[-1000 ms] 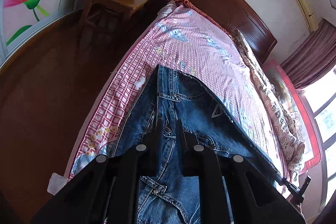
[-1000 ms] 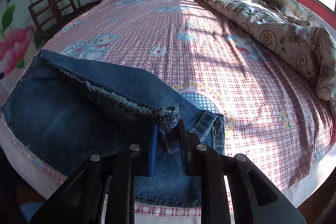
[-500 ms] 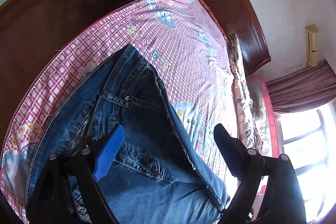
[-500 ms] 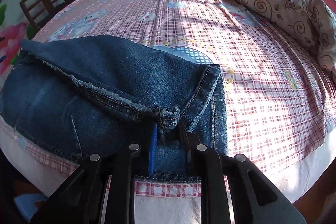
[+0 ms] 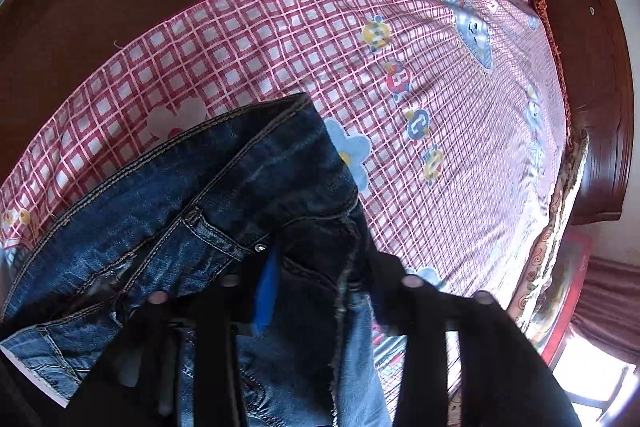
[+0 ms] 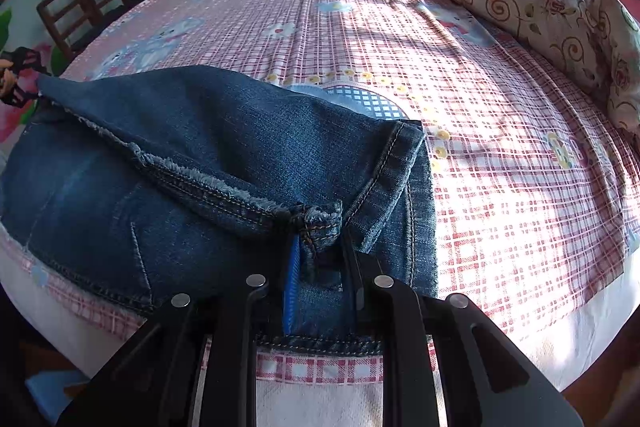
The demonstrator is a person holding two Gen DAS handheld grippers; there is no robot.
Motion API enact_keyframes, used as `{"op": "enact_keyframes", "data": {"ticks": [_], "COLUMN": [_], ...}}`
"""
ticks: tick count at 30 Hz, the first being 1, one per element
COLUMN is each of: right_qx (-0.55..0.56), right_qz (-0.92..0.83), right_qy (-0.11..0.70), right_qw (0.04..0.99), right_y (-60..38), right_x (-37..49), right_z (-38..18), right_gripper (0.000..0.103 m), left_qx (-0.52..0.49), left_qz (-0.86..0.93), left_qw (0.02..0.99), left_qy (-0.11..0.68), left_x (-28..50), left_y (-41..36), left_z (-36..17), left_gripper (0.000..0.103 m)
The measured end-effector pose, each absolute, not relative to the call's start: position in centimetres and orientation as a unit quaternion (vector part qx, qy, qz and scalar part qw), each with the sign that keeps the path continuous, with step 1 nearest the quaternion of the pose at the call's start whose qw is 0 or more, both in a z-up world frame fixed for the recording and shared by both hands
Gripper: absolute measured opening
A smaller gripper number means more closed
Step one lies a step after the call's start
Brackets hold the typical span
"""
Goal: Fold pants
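While the right gripper (image 6: 318,259) pinches a bunched hem of the one pair of jeans (image 6: 180,163), they stretch leftward along the near edge of the checked bedsheet (image 6: 460,115). Only this view shows the quilt (image 6: 540,3). Left gripper (image 5: 320,279), jaws just closing, clamps the jeans' (image 5: 224,195) waist; only there the headboard (image 5: 592,87) shows fully.

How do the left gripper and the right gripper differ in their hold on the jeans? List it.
The left gripper takes the jeans near the riveted pocket; the right gripper pinches a leg hem. The left gripper's jaws have just been closing, denim between them; the right gripper's sit clamped. Both hold denim.
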State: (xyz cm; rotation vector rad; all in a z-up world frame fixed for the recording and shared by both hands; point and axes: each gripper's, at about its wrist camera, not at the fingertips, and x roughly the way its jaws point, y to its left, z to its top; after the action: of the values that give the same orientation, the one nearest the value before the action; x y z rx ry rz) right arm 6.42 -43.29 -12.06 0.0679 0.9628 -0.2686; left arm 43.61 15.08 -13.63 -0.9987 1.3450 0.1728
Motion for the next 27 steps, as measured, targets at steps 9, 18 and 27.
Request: {"op": "enact_keyframes", "data": {"ticks": [9,18,27], "right_qx": [0.014,-0.052,-0.103], "right_qz": [-0.134,-0.135,-0.115], "right_qy": [0.451,0.463,0.496], "right_qw": [0.882,0.875,0.855], "right_y": [-43.4,-43.9,-43.4], "right_x": [6.2,5.0,4.2], "right_z": [-10.4,-8.6,-10.1], "right_gripper": [0.018,0.018,0.018], "left_qx": [-0.388,-0.401,-0.446], "left_qz": [-0.023,-0.069,-0.051], "left_qw": [0.779,0.785,0.771], "left_qy": [0.491,0.467,0.452], "left_x": [35.3,20.2,13.4], "left_y": [15.5,21.5,22.5], "left_z": [-6.3,-8.9,-17.4], "left_gripper": [0.005,0.006,0.007]}}
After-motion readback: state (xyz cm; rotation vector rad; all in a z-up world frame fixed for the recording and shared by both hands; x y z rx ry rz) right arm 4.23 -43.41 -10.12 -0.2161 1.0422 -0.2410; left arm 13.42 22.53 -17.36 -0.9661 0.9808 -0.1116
